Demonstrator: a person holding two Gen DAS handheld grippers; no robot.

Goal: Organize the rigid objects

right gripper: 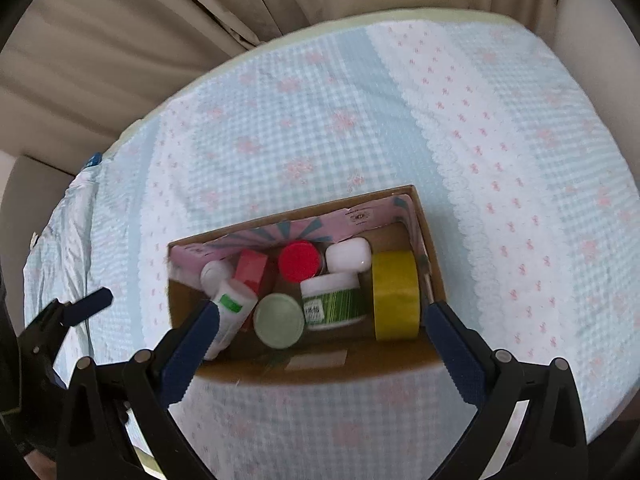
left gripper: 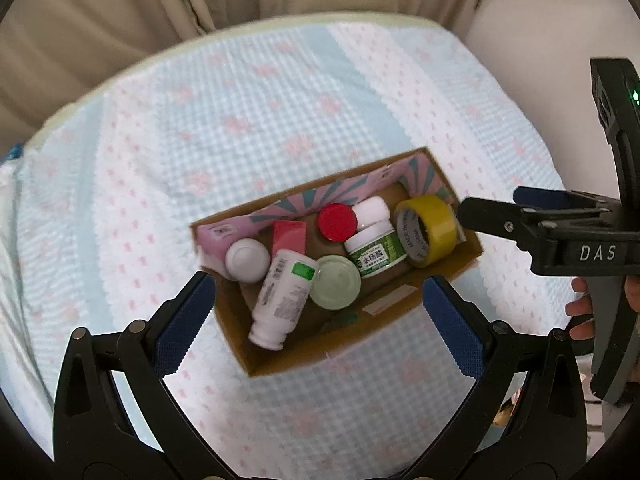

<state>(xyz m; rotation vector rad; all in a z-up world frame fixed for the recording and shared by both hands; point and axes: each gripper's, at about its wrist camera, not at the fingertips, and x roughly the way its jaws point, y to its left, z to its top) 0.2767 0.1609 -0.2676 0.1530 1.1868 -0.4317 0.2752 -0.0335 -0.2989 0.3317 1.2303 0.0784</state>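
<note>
An open cardboard box (left gripper: 452, 276) (right gripper: 432, 256) sits on a blue-and-pink patterned cloth. Inside it lie a white bottle with a green label (left gripper: 282, 298) (right gripper: 232, 308), a pale green lid (left gripper: 335, 282) (right gripper: 279, 321), a green-striped jar (left gripper: 374, 252) (right gripper: 334, 300), a red-capped jar (left gripper: 337, 222) (right gripper: 300, 261), a yellow tape roll (left gripper: 428, 230) (right gripper: 396, 294), a red box (left gripper: 289, 237) (right gripper: 250, 268) and white containers. My left gripper (left gripper: 318, 294) is open above the box's near side. My right gripper (right gripper: 322, 320) is open over the box; it shows in the left wrist view (left gripper: 492, 212) beside the tape.
The cloth covers a table (left gripper: 280, 100) (right gripper: 500, 140) with beige curtains (left gripper: 160, 0) (right gripper: 120, 40) behind it. The left gripper's fingertip (right gripper: 94, 302) shows at the left of the right wrist view. A hand (left gripper: 584, 312) holds the right gripper.
</note>
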